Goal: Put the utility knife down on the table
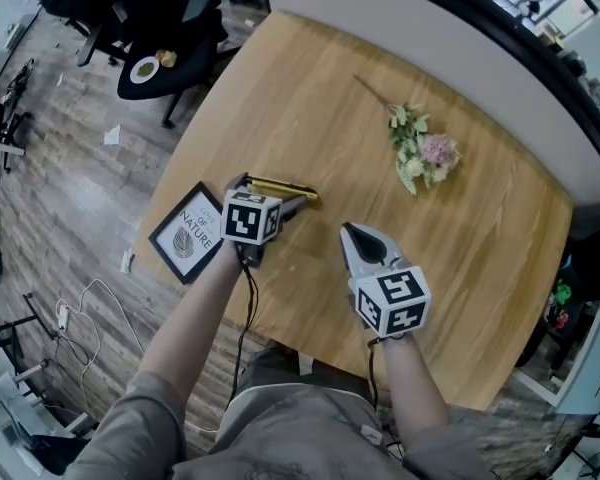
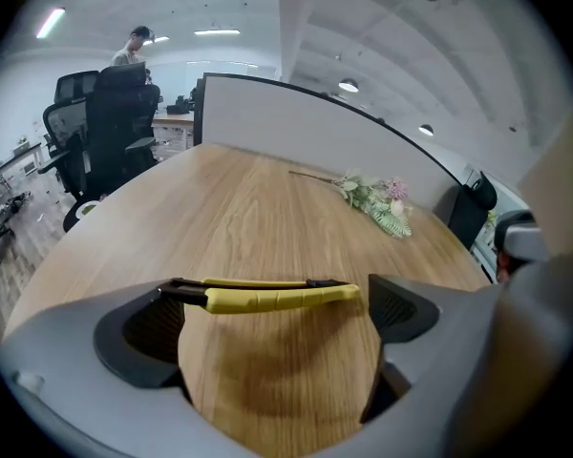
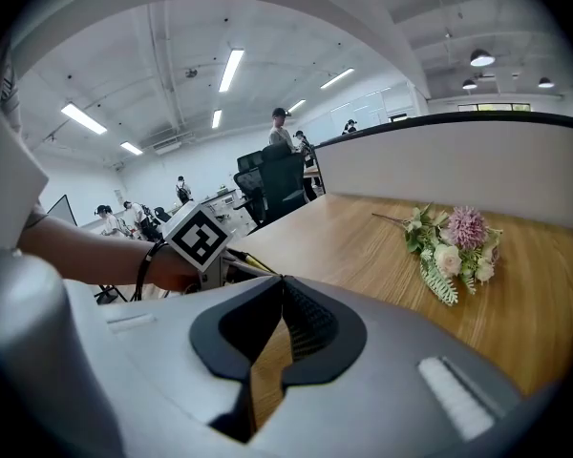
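The yellow and black utility knife (image 1: 281, 189) lies flat on the wooden table (image 1: 460, 268), crosswise in front of my left gripper (image 1: 272, 197). In the left gripper view the knife (image 2: 277, 296) spans the gap between the wide-apart jaws of the left gripper (image 2: 282, 311). Its black end sits close by the left jaw and its yellow end stops short of the right one. The pads do not press on it. My right gripper (image 1: 356, 234) hovers over the table to the right of the knife. In the right gripper view the right gripper (image 3: 282, 294) is shut, with nothing between its jaws.
A bunch of flowers (image 1: 420, 148) lies at the far right of the table. A framed print (image 1: 188, 233) rests at the table's left edge, beside my left forearm. A grey partition (image 2: 296, 122) borders the far side. An office chair (image 1: 170, 58) stands on the floor beyond the left corner.
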Tool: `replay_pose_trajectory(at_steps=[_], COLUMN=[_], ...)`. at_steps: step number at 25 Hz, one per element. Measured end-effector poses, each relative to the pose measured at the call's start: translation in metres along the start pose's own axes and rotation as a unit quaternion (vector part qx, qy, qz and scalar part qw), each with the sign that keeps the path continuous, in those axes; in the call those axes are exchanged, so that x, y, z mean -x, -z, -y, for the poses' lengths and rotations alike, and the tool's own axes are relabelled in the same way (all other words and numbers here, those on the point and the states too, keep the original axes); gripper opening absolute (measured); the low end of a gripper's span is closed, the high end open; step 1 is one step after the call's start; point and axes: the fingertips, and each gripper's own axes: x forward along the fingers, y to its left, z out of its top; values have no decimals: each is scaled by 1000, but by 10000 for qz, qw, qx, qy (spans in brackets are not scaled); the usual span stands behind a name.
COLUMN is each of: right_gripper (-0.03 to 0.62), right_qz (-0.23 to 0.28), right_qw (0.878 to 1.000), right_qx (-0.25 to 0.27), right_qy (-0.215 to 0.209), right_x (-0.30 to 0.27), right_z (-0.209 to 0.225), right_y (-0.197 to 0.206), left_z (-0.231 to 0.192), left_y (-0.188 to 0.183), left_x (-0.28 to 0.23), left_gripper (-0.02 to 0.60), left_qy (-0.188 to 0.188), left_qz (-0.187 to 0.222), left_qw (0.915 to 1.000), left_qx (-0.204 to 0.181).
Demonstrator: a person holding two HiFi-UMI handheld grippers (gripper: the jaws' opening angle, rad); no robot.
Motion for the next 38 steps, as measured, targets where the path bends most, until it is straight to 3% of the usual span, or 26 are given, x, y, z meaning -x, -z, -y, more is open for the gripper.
replay_pose_trajectory(at_steps=[8,20,25,28,32,38], right_gripper=[11,11,11,11,11,11], right_qz=[141,222,200,243,403,832], right_qw=[9997,9991,9990,9988,9975,9928], right_qx=[198,361,386,426,573,844], right_qy=[-12,-58,-61,-73,-100,-157], right_x=[17,28,30,35,44,72], right_z=[-12,-35,-41,-46,-57,-81], right_y=[-17,-19,-17,-23,-43,-89], left_z=[-4,-15,-17,-17,-17,-8], left_y=[8,59,65,58,30,-18], left_x=[31,53,67,82,115,187], left_gripper=[588,588,588,588,588,569], left_qy=[-31,-109,-181,-199,-194,-278], left_qz=[61,-811,-826,-606,-10,756], left_qw=[10000,9966,9963,9979,9998,9960], left_qx=[60,-59,-178,-142,-56,-375])
